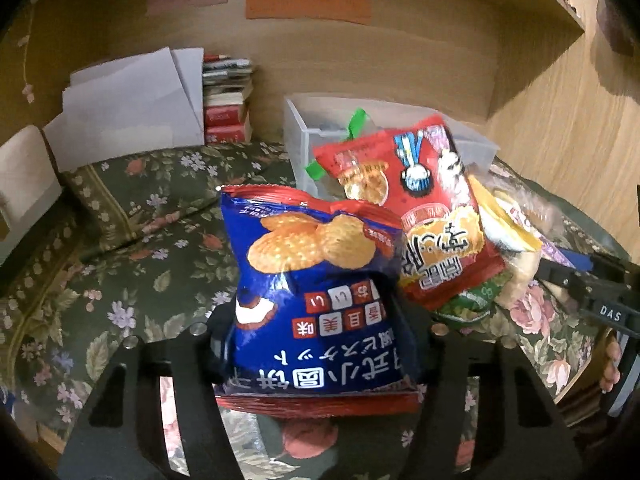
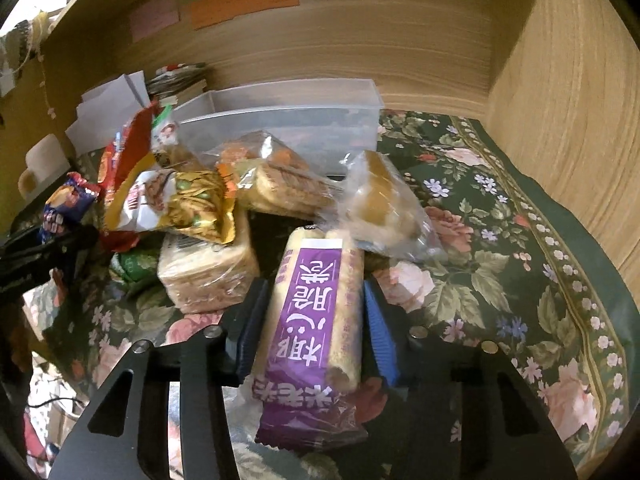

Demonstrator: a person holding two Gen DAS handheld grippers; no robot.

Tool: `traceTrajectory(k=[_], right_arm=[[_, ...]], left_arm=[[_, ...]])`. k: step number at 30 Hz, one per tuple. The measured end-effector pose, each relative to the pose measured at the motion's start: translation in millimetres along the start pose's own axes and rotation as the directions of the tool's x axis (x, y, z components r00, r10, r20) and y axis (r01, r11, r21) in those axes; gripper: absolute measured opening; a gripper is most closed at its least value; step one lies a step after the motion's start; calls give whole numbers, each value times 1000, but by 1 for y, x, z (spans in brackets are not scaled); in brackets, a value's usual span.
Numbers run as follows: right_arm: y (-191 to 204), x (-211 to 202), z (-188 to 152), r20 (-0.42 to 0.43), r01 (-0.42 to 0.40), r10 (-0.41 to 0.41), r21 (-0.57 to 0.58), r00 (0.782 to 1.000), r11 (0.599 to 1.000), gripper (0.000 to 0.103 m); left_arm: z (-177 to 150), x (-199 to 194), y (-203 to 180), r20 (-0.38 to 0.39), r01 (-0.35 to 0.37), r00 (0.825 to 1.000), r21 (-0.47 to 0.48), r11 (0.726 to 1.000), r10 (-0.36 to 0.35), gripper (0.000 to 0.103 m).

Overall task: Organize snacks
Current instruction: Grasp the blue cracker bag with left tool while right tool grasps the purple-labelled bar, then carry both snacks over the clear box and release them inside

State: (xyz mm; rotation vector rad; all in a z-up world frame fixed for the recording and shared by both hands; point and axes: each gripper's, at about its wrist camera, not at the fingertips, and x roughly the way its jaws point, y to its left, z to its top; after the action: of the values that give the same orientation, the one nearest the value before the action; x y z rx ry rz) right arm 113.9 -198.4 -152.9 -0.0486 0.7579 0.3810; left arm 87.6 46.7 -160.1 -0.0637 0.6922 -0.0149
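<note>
My left gripper (image 1: pixel 316 332) is shut on a blue biscuit bag (image 1: pixel 316 280) and holds it above the floral cloth. Behind it a red cracker bag (image 1: pixel 420 204) leans on a heap of snacks in front of a clear plastic bin (image 1: pixel 304 140). My right gripper (image 2: pixel 316 320) is shut on a purple-labelled rice cracker pack (image 2: pixel 316 308). Ahead of it lie a wrapped bread block (image 2: pixel 204 276), a gold-green snack bag (image 2: pixel 192 204), a wrapped cake (image 2: pixel 380 204) and the clear bin (image 2: pixel 280 120). The blue bag also shows at the left of the right wrist view (image 2: pixel 68 204).
White papers (image 1: pixel 132 108) and a stack of books (image 1: pixel 228 96) stand at the back left. Wooden walls (image 2: pixel 560 120) close the back and right. Coloured paper labels (image 1: pixel 308 0) are stuck on the back wall. The floral cloth (image 2: pixel 520 264) covers the surface.
</note>
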Motion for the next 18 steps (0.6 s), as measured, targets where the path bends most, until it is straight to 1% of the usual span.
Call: traceTrajectory(k=[5,7,10,16,18], right_arm=[[7,-9,-1,21,-13,13,-14,1000,1000,43],[8,-15,0,39,-10,10,-16,999,1000,43],[7,-26,4,69,-27,27,-4,997,1000,43],[9,-45,20,145,-5,7,-16,989,1000,43],[9,-49,26,166,1,3,-20,986,1000,43]], left_arm=[[3,-11,2,38,-5,999,-12,1000,6,61],[5,-15,2,53,-5,999,-15,1000,5,61],[11,-25,2,78,0,997,-19,1000,1,61],[32,-36,-1,126,3,992,-5,1000,-2,61],[41,-40,-2,142,13,990,1,1000,-13,61]])
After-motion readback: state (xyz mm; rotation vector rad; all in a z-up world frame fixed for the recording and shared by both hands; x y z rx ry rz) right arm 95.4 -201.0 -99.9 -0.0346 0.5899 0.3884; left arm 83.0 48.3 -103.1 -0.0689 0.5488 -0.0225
